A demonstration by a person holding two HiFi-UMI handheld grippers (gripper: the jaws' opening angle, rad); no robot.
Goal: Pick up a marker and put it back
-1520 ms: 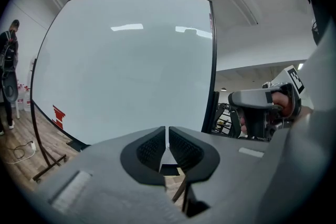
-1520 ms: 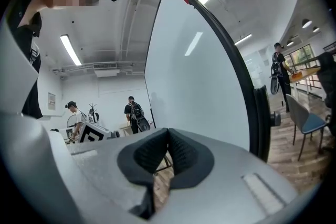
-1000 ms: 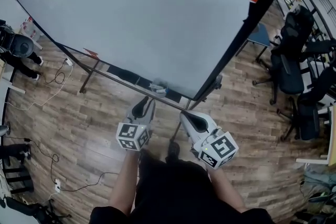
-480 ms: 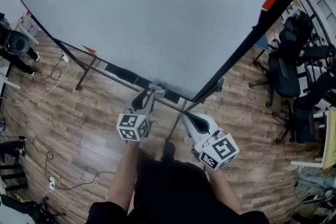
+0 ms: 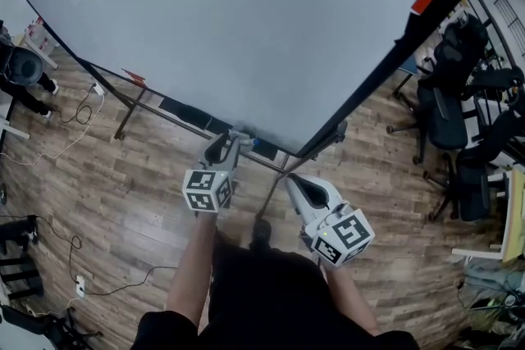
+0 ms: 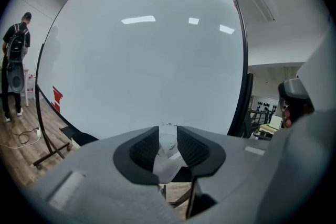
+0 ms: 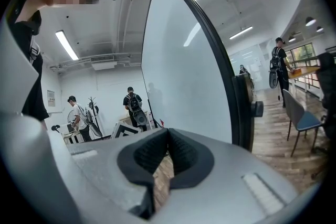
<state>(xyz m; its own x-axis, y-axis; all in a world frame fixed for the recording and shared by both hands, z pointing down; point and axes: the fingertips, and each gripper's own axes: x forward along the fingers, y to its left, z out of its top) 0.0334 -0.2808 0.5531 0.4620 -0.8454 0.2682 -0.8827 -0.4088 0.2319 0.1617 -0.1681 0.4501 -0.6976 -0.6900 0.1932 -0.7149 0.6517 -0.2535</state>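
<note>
A big whiteboard (image 5: 246, 29) stands in front of me, with a narrow tray (image 5: 184, 112) along its lower edge. A white marker (image 5: 246, 135) with dark print lies at the tray. My left gripper (image 5: 232, 140) reaches it. In the left gripper view the marker (image 6: 167, 157) fills the narrow gap between the pads of the left gripper (image 6: 168, 144), so that gripper is shut on it. My right gripper (image 5: 294, 180) hangs lower, off the board's corner. In the right gripper view its jaws (image 7: 168, 147) meet with nothing between them.
Dark flat blocks (image 5: 264, 148) and a small red item (image 5: 134, 78) sit on the tray. The board's metal stand leg (image 5: 131, 115) and cables (image 5: 82, 115) are on the wood floor at left. Office chairs (image 5: 455, 111) crowd the right. A person (image 6: 16, 60) stands far left.
My left gripper has moved forward and up to the tray, onto the white marker. The right gripper has stayed almost in place.
</note>
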